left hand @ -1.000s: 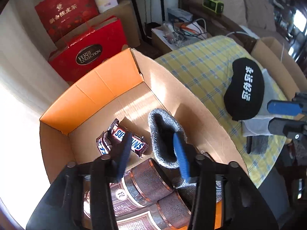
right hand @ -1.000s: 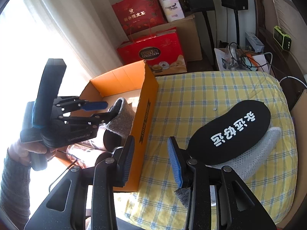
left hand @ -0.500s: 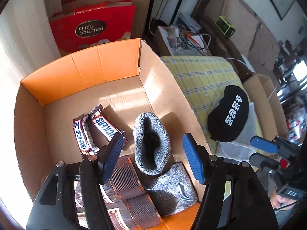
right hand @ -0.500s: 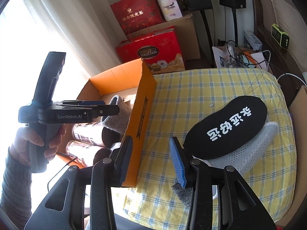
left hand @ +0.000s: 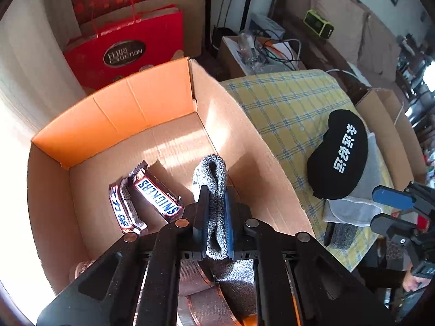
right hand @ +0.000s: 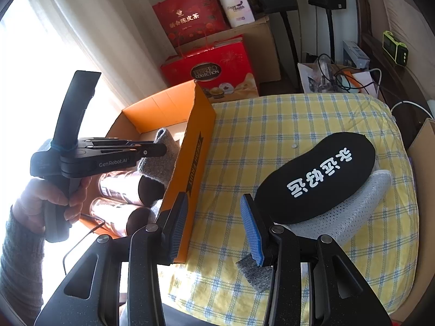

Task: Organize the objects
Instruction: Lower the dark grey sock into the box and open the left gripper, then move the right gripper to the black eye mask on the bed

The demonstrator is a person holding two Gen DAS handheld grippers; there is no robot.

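Note:
My left gripper [left hand: 216, 212] is shut on a grey sock [left hand: 212, 179] inside the orange cardboard box [left hand: 114, 108], which also holds two Snickers bars [left hand: 141, 198] and copper-coloured cans [left hand: 195, 279]. In the right wrist view the left gripper [right hand: 159, 149] pinches the grey sock [right hand: 163, 163] above the cans [right hand: 119, 184] in the box [right hand: 195, 146]. My right gripper [right hand: 213, 225] is open and empty above the yellow checked cloth [right hand: 272, 125], left of a black eye mask [right hand: 318, 182] that lies on a white mesh item [right hand: 348, 214]. A second grey sock [right hand: 255, 271] lies under its right finger.
Red gift bags [right hand: 212, 70] and a cardboard carton stand behind the box. A tissue roll [right hand: 236, 8], cables and a green clock [right hand: 394, 47] sit at the back. Another cardboard box [left hand: 386, 125] stands right of the cloth-covered table.
My left gripper has closed on the grey sock in the box; half a second ago its fingers stood open around it. The right gripper has barely moved.

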